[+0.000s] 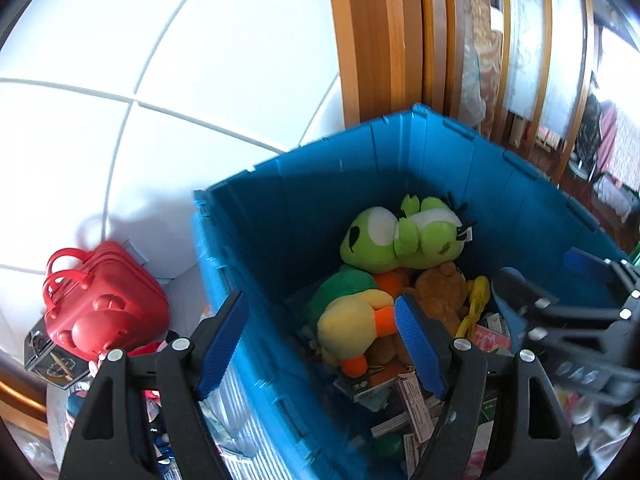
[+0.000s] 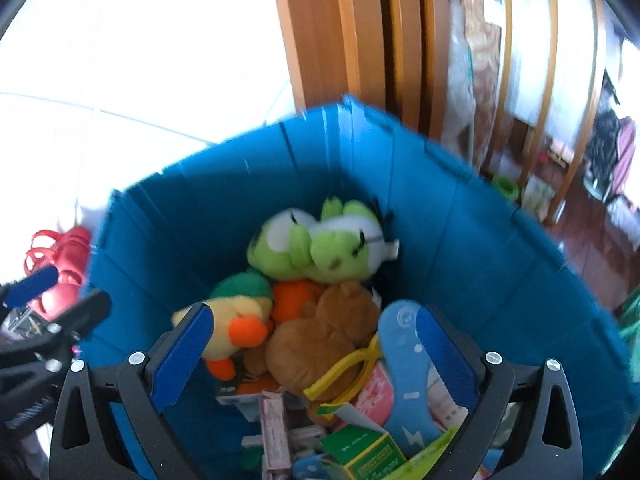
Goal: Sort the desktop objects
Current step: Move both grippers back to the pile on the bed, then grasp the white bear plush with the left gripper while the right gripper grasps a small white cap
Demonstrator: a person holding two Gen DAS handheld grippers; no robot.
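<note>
Blue bin (image 2: 460, 216): plush toys, boxes inside. Left hand-held gripper (image 1: 320, 344) and right hand-held gripper (image 2: 316, 356): both gaping, empty, above it. Step: between items. Next: fetch another unsorted object.

Both your views carry heavy fisheye bending: straight tile seams and the door frame (image 1: 384, 40) curve, and dark vignette fills the corners. The tiled wall (image 1: 120, 80) is bright in your left view and fully blown out to white in your right view. The blue bin (image 1: 304, 216) shows a shadowed inner wall at left. Your left view is fairly sharp; your right view is smeared, with the bin rim and the green plush (image 2: 316, 248) soft.
</note>
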